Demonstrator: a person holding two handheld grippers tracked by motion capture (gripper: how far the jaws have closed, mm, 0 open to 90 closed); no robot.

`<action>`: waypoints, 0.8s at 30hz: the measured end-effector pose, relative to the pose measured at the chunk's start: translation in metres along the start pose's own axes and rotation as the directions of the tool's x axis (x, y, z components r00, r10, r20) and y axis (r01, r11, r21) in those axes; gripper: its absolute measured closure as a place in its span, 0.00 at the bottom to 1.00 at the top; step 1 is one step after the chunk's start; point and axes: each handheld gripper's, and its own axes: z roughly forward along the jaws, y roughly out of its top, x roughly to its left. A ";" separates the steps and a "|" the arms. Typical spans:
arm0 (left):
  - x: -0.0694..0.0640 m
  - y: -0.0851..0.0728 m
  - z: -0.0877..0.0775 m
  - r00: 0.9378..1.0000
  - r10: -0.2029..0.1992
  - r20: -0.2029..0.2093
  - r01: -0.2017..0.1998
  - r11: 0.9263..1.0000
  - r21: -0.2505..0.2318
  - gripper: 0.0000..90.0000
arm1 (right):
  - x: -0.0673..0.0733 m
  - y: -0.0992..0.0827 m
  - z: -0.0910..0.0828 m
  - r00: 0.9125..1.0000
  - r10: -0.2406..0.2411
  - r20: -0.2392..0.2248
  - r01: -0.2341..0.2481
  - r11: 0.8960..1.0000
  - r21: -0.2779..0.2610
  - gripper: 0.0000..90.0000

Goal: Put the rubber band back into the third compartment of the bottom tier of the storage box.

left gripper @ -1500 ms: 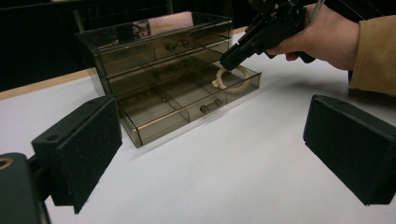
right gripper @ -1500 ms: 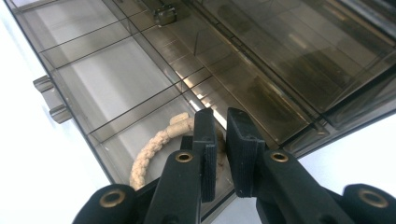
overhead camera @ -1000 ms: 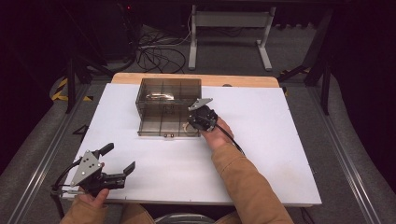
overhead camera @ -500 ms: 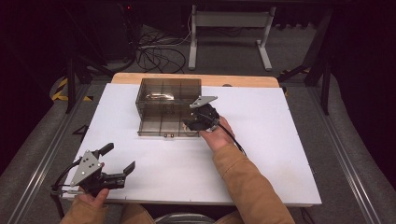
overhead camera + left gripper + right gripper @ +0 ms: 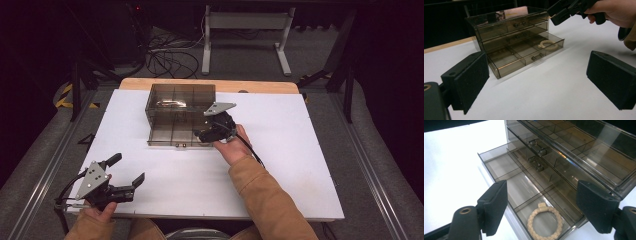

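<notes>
A smoky see-through drawer box (image 5: 180,100) stands at the table's far middle, with its bottom drawer (image 5: 170,134) pulled out. A cream braided bracelet (image 5: 541,206) lies loose in the end compartment of that drawer, also seen from the left gripper view (image 5: 547,41). My right gripper (image 5: 200,134) hovers just over that compartment. Its jaws have just been opening and stand open with nothing between the pads (image 5: 542,192). My left gripper (image 5: 128,169) rests open near the front left corner, pointing at the box (image 5: 536,72).
The white tabletop (image 5: 300,150) stretches around the box, with a wooden strip (image 5: 260,86) along its far edge. The upper drawers (image 5: 564,150) are closed and show metal handles. Cables and a metal stand lie on the floor beyond the table.
The right gripper has lifted slightly from the open drawer and its jaws have spread apart. The left gripper has stayed where it was.
</notes>
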 end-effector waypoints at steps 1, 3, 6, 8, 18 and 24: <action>0.000 0.000 0.000 1.000 0.003 0.001 -0.003 1.000 0.001 0.06 | 0.000 0.000 -0.001 1.000 0.001 0.002 -0.001 1.000 -0.001 0.29; 0.000 0.000 0.000 1.000 0.002 0.001 -0.002 1.000 0.001 0.06 | 0.000 0.001 -0.002 1.000 0.002 0.000 -0.002 1.000 -0.007 0.29; 0.000 0.000 0.000 1.000 0.005 0.000 -0.005 1.000 0.001 0.06 | 0.001 0.001 -0.005 1.000 0.001 0.000 -0.001 1.000 -0.015 0.28; 0.000 0.000 0.000 1.000 0.004 0.000 -0.004 1.000 0.002 0.06 | 0.001 0.002 -0.006 1.000 0.001 0.001 -0.001 1.000 -0.019 0.27; 0.000 0.000 0.000 1.000 0.004 -0.002 -0.004 1.000 0.001 0.06 | 0.000 0.003 -0.011 1.000 0.001 0.001 -0.001 0.999 -0.034 0.26; 0.001 0.000 0.000 1.000 0.005 -0.003 -0.005 1.000 0.000 0.06 | 0.000 0.004 -0.018 1.000 0.000 0.004 0.001 0.999 -0.050 0.22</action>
